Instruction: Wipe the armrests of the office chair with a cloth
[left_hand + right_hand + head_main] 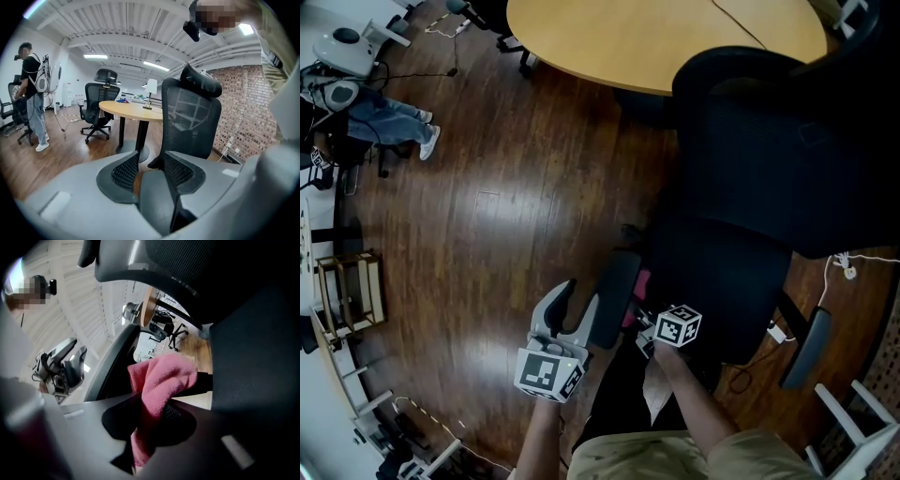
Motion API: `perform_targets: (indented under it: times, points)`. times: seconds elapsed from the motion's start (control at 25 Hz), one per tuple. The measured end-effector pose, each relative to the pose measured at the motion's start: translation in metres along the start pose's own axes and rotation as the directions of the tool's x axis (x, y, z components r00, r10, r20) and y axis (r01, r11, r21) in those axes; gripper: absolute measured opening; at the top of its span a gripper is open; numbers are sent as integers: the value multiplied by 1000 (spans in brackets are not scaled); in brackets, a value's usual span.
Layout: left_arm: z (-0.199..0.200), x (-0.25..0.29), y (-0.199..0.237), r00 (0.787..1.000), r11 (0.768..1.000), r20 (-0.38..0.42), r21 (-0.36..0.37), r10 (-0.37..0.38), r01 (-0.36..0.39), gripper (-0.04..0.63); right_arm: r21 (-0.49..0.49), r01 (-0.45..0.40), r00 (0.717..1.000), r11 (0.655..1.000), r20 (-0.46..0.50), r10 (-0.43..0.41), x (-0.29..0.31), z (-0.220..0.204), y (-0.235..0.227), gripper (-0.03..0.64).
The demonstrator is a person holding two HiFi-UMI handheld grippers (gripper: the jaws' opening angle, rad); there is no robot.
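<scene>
Head view, looking steeply down: a black office chair stood on dark wooden floor, its back towards a round wooden table on the far side. My left gripper hovered just left of the chair's left armrest. My right gripper sat at that armrest's inner, seat-facing side, and a little pink cloth showed between them. The right armrest lay well apart, on the right.

Left gripper view: the left gripper's two jaws stood partly apart with nothing between them. Beyond them rose the chair's mesh back, then the table, and a person standing at the far left.

Right gripper view: the right gripper's jaws were closed on the pink cloth, which bunched out above them. The cloth lay just beside the dark bar of the left armrest; I could not tell whether it touched. The left gripper showed beyond the armrest, on the left.
</scene>
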State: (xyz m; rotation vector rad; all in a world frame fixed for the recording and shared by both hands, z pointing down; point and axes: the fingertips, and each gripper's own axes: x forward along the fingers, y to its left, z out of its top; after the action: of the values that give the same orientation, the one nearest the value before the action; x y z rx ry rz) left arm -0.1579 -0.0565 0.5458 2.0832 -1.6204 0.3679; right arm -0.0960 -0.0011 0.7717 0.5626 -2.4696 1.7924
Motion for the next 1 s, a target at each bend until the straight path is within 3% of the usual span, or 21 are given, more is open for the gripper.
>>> perform_targets:
  times: [0.12, 0.32, 0.44, 0.6, 0.76, 0.88, 1.0]
  points:
    - [-8, -2, 6, 1000, 999, -5, -28, 29, -29, 156, -35, -60, 997, 998, -59, 57, -5, -10, 25, 58]
    - [-9, -8, 4, 999, 998, -6, -45, 34, -34, 156, -6, -57, 997, 998, 57, 57, -19, 14, 25, 49]
    - [-6, -10, 3, 999, 999, 5, -36, 31, -31, 156, -69, -79, 997, 994, -24, 77, -5, 12, 20, 57]
    - [-5, -6, 4, 999, 998, 9, -40, 46, -45, 156, -112, 40, 992, 993, -111, -52, 8, 6, -24, 61]
    - [-12, -12, 5, 998, 997, 8, -52, 65, -64, 156, -73, 202, 939, 977, -268, -214, 25, -8, -89, 61]
    - [-19, -17, 1, 997, 997, -7, -38, 73, -74, 156, -45, 242, 910, 969, -337, -243, 34, -14, -112, 64]
    - [-21, -23, -4, 997, 997, -5, -34, 73, -73, 156, -36, 231, 915, 972, -332, -230, 35, -9, -117, 64]
